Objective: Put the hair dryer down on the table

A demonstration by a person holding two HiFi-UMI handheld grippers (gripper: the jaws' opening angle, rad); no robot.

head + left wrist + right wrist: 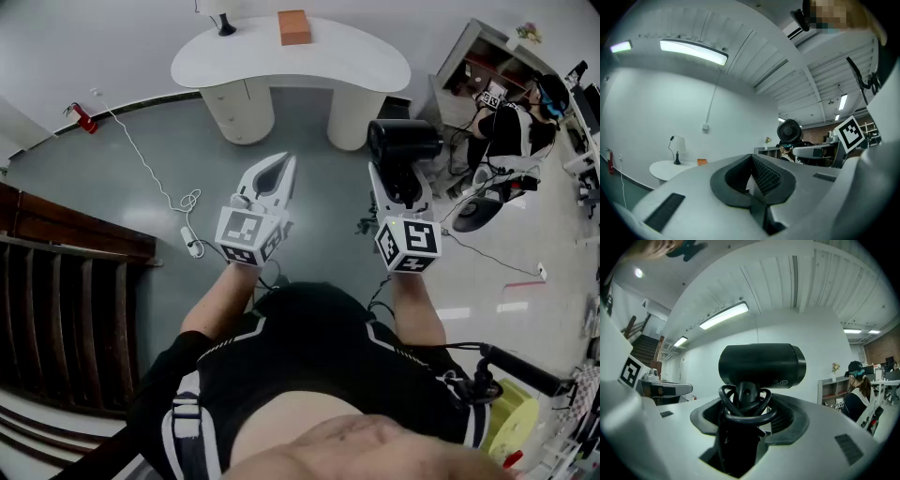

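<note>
Dryer (405, 141) held short of table (356, 66)

Right gripper (403, 192) is clamped on the dryer handle, with the cord (740, 406) looped round it and the barrel lying crosswise above the jaws. Left gripper (281, 167) is empty, its jaws together. The table stands ahead, well apart from both.

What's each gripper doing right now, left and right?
Left gripper: closed, nothing between its jaws.
Right gripper: closed on the black plastic hair dryer by its handle, cord wound round it.
</note>
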